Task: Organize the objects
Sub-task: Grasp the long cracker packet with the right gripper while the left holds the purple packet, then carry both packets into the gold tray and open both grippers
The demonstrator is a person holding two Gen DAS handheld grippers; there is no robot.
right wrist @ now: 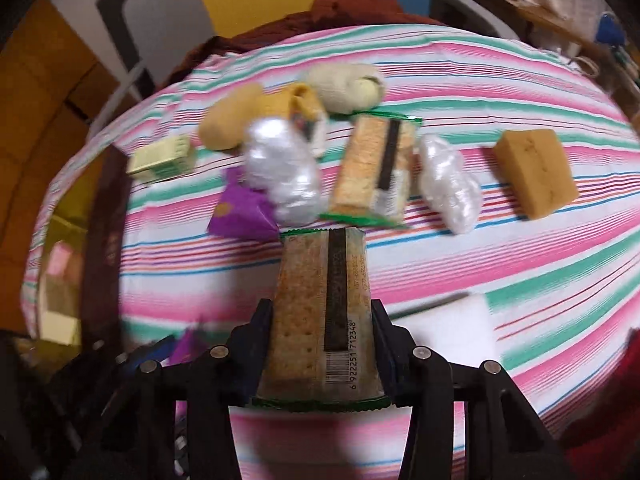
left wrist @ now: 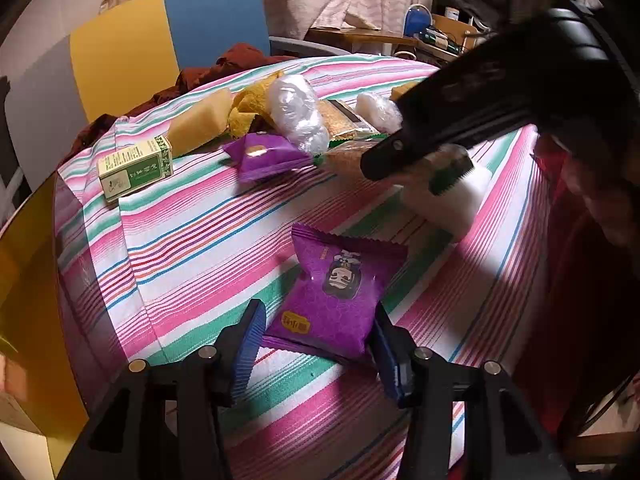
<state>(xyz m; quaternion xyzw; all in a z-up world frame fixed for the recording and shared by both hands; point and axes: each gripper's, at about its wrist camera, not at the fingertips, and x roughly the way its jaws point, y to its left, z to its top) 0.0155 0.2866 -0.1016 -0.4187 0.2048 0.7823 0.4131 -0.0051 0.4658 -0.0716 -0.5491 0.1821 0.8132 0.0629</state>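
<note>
While clamped between the two fingers of the right gripper [right wrist: 322, 344], cracker packet [right wrist: 320, 312] held lengthwise over the striped cloth [right wrist: 460, 264], near end pointing back at the camera. Clear wrapper, green saw-toothed seals at both ends, dark strip down the middle, barcode and small print beside the strip; pale, square, pin-holed crackers visible through the film. Jaws pressed against both long sides of the packet.

Left gripper [left wrist: 318, 350] low over the near edge of the cloth, jaws apart, blue ribbed pads [left wrist: 250, 348] flanking the purple snack packet [left wrist: 340, 292]. Packet flat on the cloth, zigzag-cut ends, cartoon figure and a yellow label on its face; contact with the pads not clear.

Farther back on the cloth, a loose cluster: second cracker packet [right wrist: 372, 168] of the same make, second purple packet [right wrist: 240, 212], two crumpled bundles of clear plastic [right wrist: 280, 168] [right wrist: 448, 188], green-and-cream box [right wrist: 164, 160], tan sponge [right wrist: 536, 172] lying apart at the right. White foam block [right wrist: 444, 328] near the front edge, just right of the held packet. Right view blurred.
</note>
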